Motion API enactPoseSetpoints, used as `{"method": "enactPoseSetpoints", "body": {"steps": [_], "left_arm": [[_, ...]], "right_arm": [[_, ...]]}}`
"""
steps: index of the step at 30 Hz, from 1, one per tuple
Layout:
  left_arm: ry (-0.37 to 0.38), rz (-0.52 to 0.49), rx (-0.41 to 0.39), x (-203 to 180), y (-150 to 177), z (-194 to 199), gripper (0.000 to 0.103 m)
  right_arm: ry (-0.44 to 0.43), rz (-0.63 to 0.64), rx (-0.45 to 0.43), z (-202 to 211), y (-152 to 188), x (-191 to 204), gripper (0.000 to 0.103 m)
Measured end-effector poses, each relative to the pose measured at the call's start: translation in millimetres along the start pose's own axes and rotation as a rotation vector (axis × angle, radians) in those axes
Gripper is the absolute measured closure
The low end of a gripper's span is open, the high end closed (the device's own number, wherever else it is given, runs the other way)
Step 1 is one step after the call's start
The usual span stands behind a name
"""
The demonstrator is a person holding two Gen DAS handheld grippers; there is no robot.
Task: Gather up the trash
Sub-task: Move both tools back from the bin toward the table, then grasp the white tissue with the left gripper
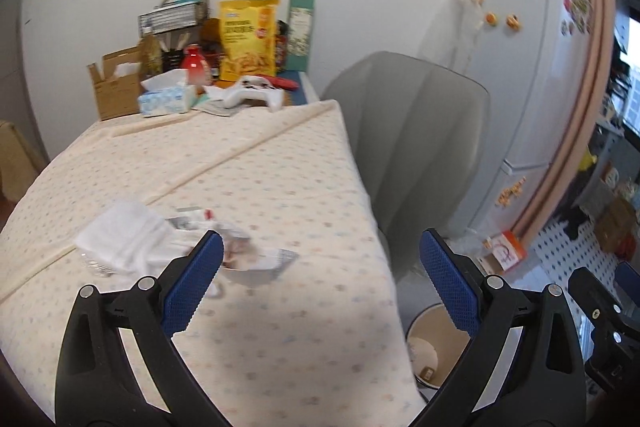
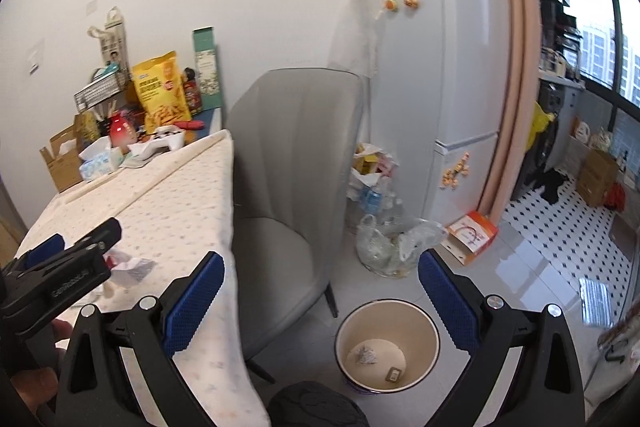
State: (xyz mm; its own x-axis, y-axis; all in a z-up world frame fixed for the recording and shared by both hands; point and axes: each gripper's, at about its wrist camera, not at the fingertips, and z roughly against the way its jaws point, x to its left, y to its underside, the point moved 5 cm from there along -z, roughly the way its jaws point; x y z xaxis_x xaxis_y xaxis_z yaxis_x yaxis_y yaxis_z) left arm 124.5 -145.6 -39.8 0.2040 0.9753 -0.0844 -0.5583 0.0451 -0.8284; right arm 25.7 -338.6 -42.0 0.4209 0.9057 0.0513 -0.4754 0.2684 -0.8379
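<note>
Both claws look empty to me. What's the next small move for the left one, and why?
Probably ease the left claw forward and down onto the crumpled wrappers and white tissue on the tablecloth. It is open and empty, with the litter just past its left fingertip. The bin on the floor already holds scraps, so this pile seems next.

Grey upholstered chair (image 2: 288, 163) pushed against the edge of a table draped in a dotted cream cloth (image 1: 260, 187). Behind the chair, a white refrigerator (image 2: 440, 67) dotted with magnets, salmon-pink curtain (image 2: 516, 67) just beyond it. Left of the chair, at the table's far end: yellow snack bag (image 1: 249, 37), tall teal carton (image 1: 301, 27), white game controller (image 1: 256, 91), blue tissue box (image 1: 166, 99), open cardboard box (image 1: 114, 83). Right of the chair, on the floor, a clear plastic bag of bottles (image 2: 384, 239) and an orange-and-white box (image 2: 472, 235).
</note>
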Motion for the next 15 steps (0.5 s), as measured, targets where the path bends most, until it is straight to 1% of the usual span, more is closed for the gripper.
{"method": "enactPoseSetpoints", "body": {"steps": [8,13,15], "left_arm": [[-0.073,0.065,-0.013,60,0,12,0.006],[-0.108,0.12,0.0,97,7,15,0.006],[-0.11,0.144,0.0,111,8,16,0.006]], "right_arm": [[-0.065,0.051,-0.016,11,-1,46,0.008],[-0.08,0.075,-0.016,12,3,72,0.008],[-0.084,0.084,-0.007,10,5,82,0.008]]}}
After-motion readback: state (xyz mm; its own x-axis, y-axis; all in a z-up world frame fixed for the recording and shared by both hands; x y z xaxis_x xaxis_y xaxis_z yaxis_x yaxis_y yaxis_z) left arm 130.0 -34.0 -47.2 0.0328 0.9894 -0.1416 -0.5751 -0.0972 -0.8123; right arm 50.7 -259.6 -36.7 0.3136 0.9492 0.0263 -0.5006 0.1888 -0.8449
